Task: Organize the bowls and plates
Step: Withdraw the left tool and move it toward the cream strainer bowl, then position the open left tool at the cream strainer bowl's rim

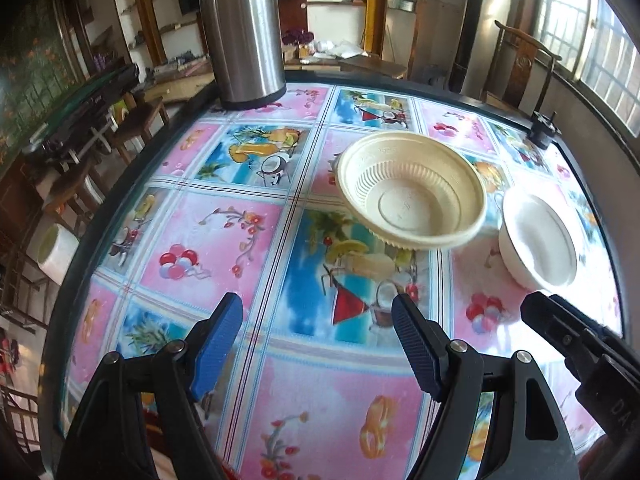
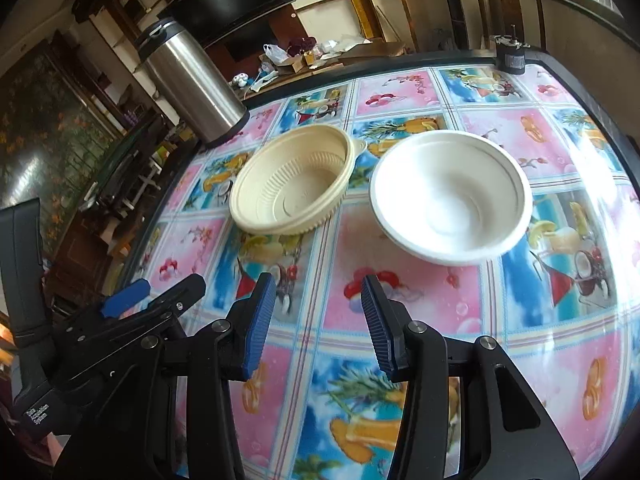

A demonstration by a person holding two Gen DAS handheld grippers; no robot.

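A cream ribbed plastic bowl point(image 1: 412, 192) point(image 2: 294, 182) stands upright on the patterned table. To its right sits a white bowl point(image 1: 538, 238) point(image 2: 452, 196), apart from it. My left gripper point(image 1: 318, 320) hovers open over the table, short of the cream bowl, with nothing between its blue pads. My right gripper point(image 2: 319, 304) is also open and empty, nearer than both bowls. The right gripper's finger point(image 1: 560, 328) shows at the left wrist view's right edge, and the left gripper point(image 2: 148, 292) appears low left in the right wrist view.
A tall steel flask point(image 1: 244, 32) point(image 2: 192, 88) stands at the table's far left edge. A small black device point(image 1: 542, 130) point(image 2: 512, 54) sits at the far right rim. The tablecloth point(image 1: 224, 240) carries pink and blue picture squares. Wooden chairs and shelves lie beyond.
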